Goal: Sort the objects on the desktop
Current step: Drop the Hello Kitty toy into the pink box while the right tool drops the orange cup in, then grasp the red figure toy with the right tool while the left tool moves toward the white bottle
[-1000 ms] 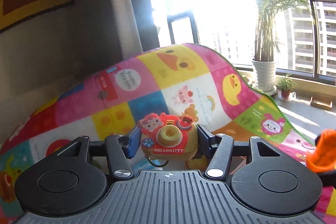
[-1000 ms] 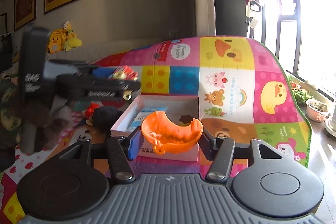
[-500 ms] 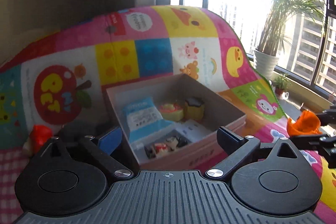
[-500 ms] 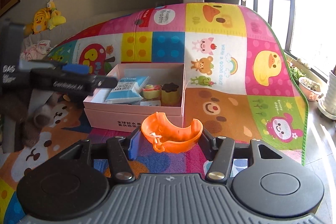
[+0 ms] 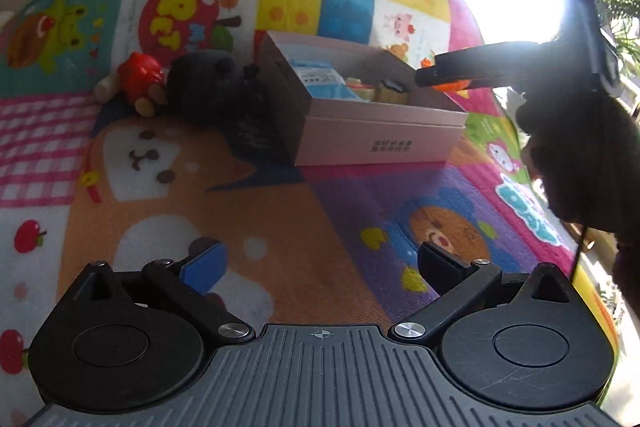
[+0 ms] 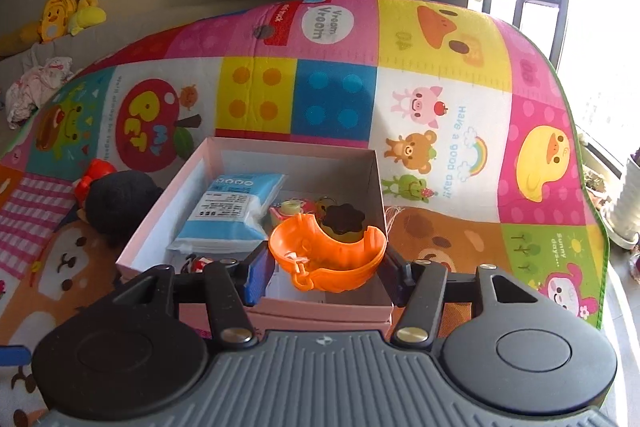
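— What's nearest?
— My left gripper (image 5: pixel 320 263), jaws just swung wide apart, nothing between them, over the mat (image 5: pixel 304 227).
— And the right?
— My right gripper (image 6: pixel 324 267) is clamped on the orange shell (image 6: pixel 328 259), above the pink box (image 6: pixel 320 307). Beyond, inside, lie a blue packet (image 6: pixel 232 215) and small toys.

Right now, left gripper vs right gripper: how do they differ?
The left gripper stands wide open, its jaws having just been opening with nothing between them; the right gripper is shut on an orange toy piece. The left gripper is over bare play mat, short of the pink box; the right gripper is at the box's near wall. Both angle downward.
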`<state>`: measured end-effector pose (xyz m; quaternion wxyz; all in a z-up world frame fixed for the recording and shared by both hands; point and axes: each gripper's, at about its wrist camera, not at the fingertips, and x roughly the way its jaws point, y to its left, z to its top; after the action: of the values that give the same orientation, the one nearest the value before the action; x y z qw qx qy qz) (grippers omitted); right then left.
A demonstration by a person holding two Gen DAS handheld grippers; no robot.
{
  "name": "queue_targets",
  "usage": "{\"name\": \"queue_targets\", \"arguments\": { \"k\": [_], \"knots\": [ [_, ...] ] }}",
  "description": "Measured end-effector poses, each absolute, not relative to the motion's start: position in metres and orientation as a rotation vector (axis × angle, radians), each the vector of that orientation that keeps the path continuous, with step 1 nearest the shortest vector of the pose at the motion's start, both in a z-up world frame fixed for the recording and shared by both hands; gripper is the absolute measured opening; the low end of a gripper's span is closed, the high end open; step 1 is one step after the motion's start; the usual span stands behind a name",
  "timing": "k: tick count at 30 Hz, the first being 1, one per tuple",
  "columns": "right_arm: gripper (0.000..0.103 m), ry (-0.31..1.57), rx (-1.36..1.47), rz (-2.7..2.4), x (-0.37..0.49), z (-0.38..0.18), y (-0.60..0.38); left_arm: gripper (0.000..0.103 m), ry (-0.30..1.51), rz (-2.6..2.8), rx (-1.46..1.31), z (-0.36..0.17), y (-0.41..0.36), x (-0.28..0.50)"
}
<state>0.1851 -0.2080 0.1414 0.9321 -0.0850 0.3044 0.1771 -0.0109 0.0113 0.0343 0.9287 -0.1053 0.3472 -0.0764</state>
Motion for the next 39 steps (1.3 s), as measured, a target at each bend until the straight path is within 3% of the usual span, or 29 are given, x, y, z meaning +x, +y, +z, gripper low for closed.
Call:
{"name": "queue_targets", "arguments": {
  "k": [7,15,23,29,39],
  "knots": [
    [0.059,0.673,-0.235,0.315,0.210,0.129,-0.191,0.103,0.668,-0.075,-0.276,0.032,0.033,-0.020],
    [0.080,0.666,-0.190,0.319,0.179,0.140,-0.216,0.103,0.670,0.037,-0.323,0.023,0.060,-0.018],
    [0.081,0.663,-0.234,0.410,0.150,0.153,-0.192,0.103,0.529,0.297,-0.186,0.026,0.077,0.023],
    [0.100,0.619,-0.236,0.574,0.147,0.177,-0.122,0.103,0.506,0.409,-0.409,0.013,0.120,0.020],
    [0.097,0.659,-0.357,0.684,0.194,0.147,0.025,0.103,0.481,0.539,-0.528,0.009,0.138,0.010]
  ]
}}
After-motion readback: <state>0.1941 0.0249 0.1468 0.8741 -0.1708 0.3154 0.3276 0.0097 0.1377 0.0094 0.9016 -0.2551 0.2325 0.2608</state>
